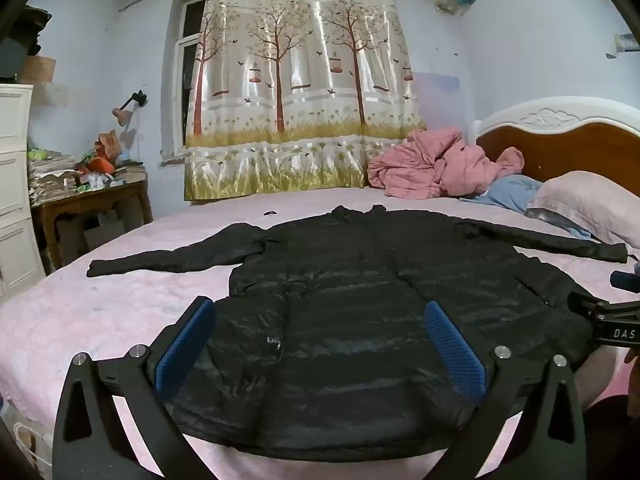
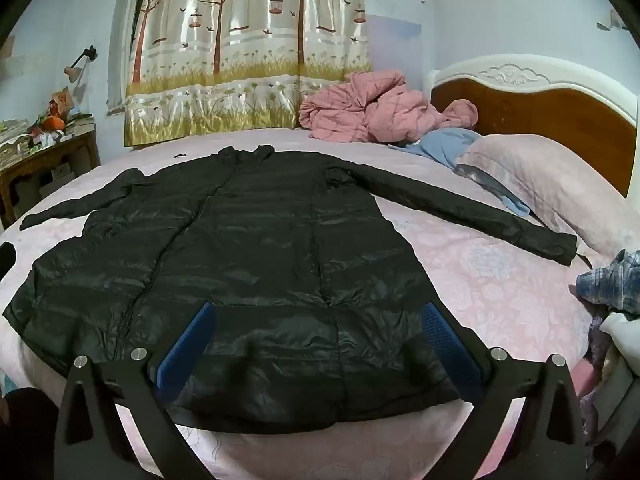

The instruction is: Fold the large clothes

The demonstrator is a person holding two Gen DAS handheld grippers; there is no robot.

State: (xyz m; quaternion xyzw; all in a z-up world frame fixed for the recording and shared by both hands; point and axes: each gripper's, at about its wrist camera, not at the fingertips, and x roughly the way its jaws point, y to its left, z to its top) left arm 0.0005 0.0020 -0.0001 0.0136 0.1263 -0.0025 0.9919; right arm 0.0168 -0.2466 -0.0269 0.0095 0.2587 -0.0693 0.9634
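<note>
1. Far left: a white drawer unit (image 1: 14, 184) and a wooden side surface (image 1: 90, 200) crowded with small items stand against the wall, with a wall lamp (image 1: 128, 106) above.
2. Centre back: a curtain (image 1: 296, 92) printed with trees and birdcages hangs behind the bed (image 1: 100, 312), which wears a pink floral sheet.
3. Centre: the black padded coat (image 1: 340, 300) lies flat on the bed, collar toward the curtain, hem toward the cameras, both sleeves stretched outward; the left sleeve (image 1: 160, 258) points to the side surface, the right sleeve (image 2: 480, 212) toward the pillow (image 2: 560, 188).
4. Left gripper (image 1: 320, 352): its blue-padded fingers (image 1: 186, 344) are spread wide over the hem of the coat, with nothing pinched.
5. Right gripper (image 2: 320, 350): its blue-padded fingers (image 2: 450, 344) are likewise spread wide above the hem and grip nothing; part of its frame shows at the right edge of the left wrist view.
6. Right back: a crumpled pink quilted garment (image 2: 372, 114) and a blue cloth (image 2: 448, 146) lie near the headboard (image 2: 540, 108).
7. Far right: a plaid cloth (image 2: 612, 284) sits at the edge of the bed.
</note>
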